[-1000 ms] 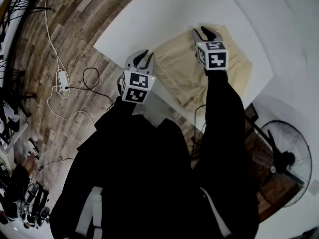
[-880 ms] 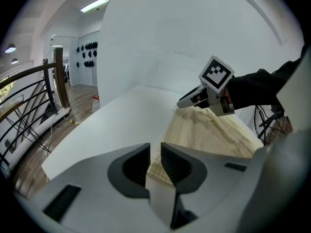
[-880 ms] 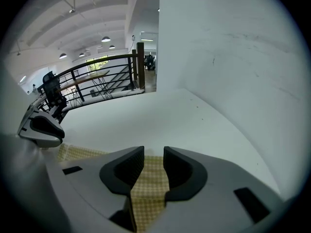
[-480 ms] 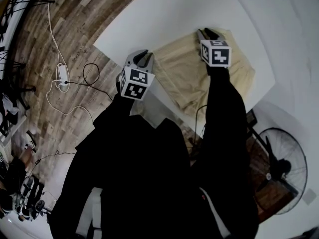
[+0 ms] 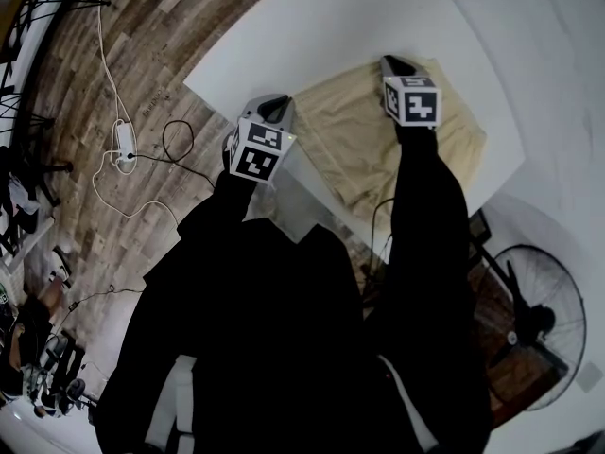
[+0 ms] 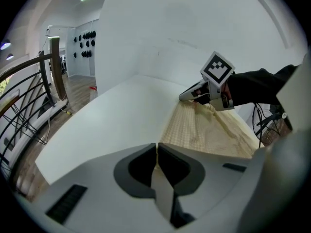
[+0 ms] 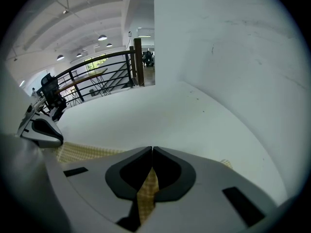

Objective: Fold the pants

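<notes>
1. The step in hand looks like taking hold for a fold. The pants [image 5: 350,145] lie spread flat on the bench [image 5: 312,36], along its near edge and toward its right end, well clear of the far-left corner.
2. The left tongs [image 5: 274,105] sit at the corner of the pants at the bench's near edge. Their jaws have just been closing and now stand almost together, with a thin sliver of the cloth's edge pinched between the tips.
3. The right tongs [image 5: 395,64] are at the side of the pants toward the bench's far edge. They are clenched on a fold of the checked tan cloth, which shows between the pads in the right gripper view.
4. The next move probably calls for lifting both pinched points together and carrying that side across the rest of the cloth. The two hands should stay level so the edge does not sag or twist. The left hold is thin and could slip under a hard pull.
5. Counted: one pair of pants, two tongs and one bench.
</notes>
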Demonstrator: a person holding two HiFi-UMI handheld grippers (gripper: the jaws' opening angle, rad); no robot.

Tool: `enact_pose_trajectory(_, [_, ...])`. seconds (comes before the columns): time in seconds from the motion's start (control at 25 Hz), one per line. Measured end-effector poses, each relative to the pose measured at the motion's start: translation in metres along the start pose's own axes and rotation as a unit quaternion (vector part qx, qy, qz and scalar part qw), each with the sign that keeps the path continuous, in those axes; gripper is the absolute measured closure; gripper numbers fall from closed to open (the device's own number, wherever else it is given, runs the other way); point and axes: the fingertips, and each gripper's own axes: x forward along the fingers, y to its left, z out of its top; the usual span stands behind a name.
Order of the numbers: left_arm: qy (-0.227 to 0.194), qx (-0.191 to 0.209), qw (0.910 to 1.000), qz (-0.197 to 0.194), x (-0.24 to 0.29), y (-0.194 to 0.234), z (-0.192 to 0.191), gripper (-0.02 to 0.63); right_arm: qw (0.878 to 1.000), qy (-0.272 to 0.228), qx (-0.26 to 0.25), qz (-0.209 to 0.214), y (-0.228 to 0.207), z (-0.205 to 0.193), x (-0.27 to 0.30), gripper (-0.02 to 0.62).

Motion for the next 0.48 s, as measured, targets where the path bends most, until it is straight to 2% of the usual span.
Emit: enact_pose_trajectory(0.48, [-0.029,0.014,0.9992,-0.023,-0.053,-0.034,0.031,0.594,0.997,-0.065,0.040,0.016,-0.001,0.020,-0.043,0.586])
